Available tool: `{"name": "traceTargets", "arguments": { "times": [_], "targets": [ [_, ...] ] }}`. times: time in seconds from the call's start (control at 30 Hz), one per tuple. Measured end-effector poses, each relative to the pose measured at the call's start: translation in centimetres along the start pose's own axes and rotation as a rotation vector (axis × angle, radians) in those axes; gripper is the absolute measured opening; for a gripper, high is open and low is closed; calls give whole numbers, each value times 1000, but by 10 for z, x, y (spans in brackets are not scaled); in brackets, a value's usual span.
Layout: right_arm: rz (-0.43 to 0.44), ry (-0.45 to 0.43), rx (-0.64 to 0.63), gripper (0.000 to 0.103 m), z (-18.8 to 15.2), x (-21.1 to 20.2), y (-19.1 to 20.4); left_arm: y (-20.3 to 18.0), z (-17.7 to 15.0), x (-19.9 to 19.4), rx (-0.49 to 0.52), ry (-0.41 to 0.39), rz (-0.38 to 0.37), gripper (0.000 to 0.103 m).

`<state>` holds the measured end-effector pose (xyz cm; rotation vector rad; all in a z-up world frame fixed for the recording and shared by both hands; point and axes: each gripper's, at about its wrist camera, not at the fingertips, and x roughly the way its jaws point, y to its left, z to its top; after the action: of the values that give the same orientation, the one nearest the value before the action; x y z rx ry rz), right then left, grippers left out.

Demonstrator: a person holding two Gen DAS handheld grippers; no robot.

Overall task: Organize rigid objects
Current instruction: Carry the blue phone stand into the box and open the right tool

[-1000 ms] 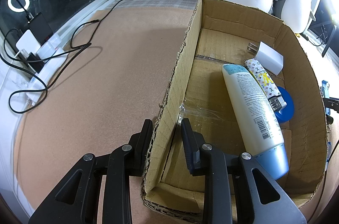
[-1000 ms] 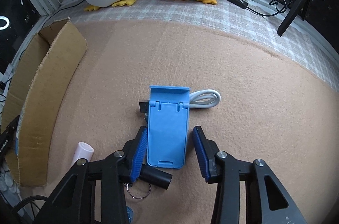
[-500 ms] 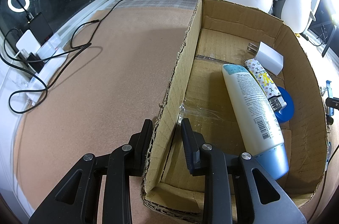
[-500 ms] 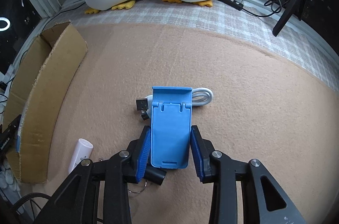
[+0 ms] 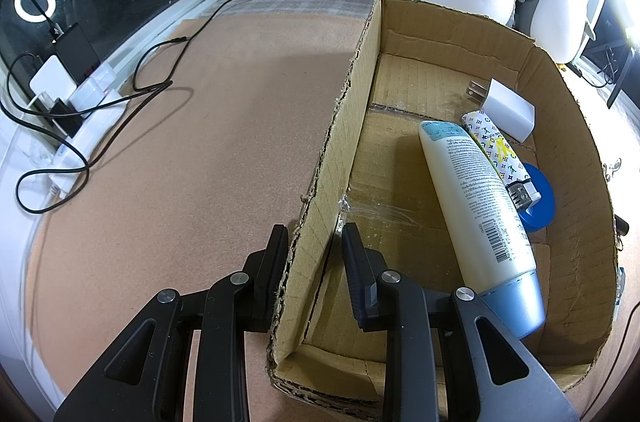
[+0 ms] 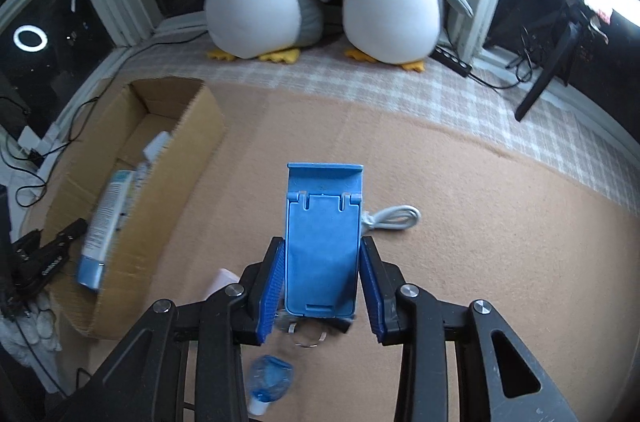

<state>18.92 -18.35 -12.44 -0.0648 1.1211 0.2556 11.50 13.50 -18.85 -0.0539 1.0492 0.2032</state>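
Clamping the flat blue plastic phone stand (image 6: 322, 254) between its blue-padded fingers, the right gripper (image 6: 323, 286) holds it above the tan felt mat (image 6: 480, 230), while the left gripper (image 5: 314, 254) pinches the brown cardboard box (image 5: 576, 142) wall

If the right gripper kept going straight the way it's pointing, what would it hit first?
Probably the tan mat, just beyond the white cable. The right gripper is tilted steeply down, clamping the blue phone stand; depth is hard to judge.
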Motion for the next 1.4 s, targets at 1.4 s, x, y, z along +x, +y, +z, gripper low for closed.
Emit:
{"name": "traceTargets", "arguments": {
  "times": [1.4],
  "targets": [
    [246,62,-281,33,-9,22,186,1,0,0,-4,-2,-4,26]
  ]
}}
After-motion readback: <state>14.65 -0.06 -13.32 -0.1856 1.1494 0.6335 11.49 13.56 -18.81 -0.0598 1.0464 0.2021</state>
